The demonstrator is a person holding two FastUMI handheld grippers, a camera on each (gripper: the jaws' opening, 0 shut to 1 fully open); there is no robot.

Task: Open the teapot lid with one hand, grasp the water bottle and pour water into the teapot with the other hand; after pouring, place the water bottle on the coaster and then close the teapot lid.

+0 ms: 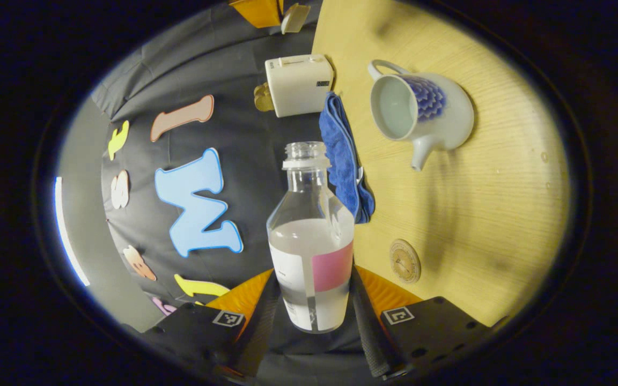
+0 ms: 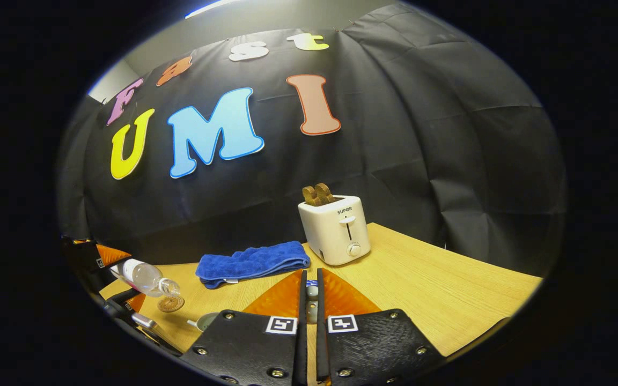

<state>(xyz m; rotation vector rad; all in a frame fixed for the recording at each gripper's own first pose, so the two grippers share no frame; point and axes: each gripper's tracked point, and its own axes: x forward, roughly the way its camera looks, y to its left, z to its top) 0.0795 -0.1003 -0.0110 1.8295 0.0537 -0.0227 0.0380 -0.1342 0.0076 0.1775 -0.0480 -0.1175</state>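
Observation:
My left gripper (image 1: 313, 279) is shut on a clear, uncapped water bottle (image 1: 311, 241) with a pink and white label, about half full. In the right gripper view the bottle (image 2: 145, 279) is tipped almost level, its mouth above the round wooden coaster (image 2: 170, 304). The white teapot (image 1: 421, 115) with a blue pattern stands open on the wooden table (image 1: 491, 214), lid off; no stream of water shows. The coaster (image 1: 404, 261) lies on the table apart from the pot. My right gripper (image 2: 311, 276) is shut on the teapot lid (image 2: 312, 292), of which only a small knob-like part shows between the fingers.
A folded blue cloth (image 1: 344, 155) lies by the table's back edge, next to a white toaster (image 1: 298, 84) with bread in it. In the right gripper view the cloth (image 2: 252, 262) and toaster (image 2: 336, 228) sit ahead, with bare table (image 2: 438, 289) to the right.

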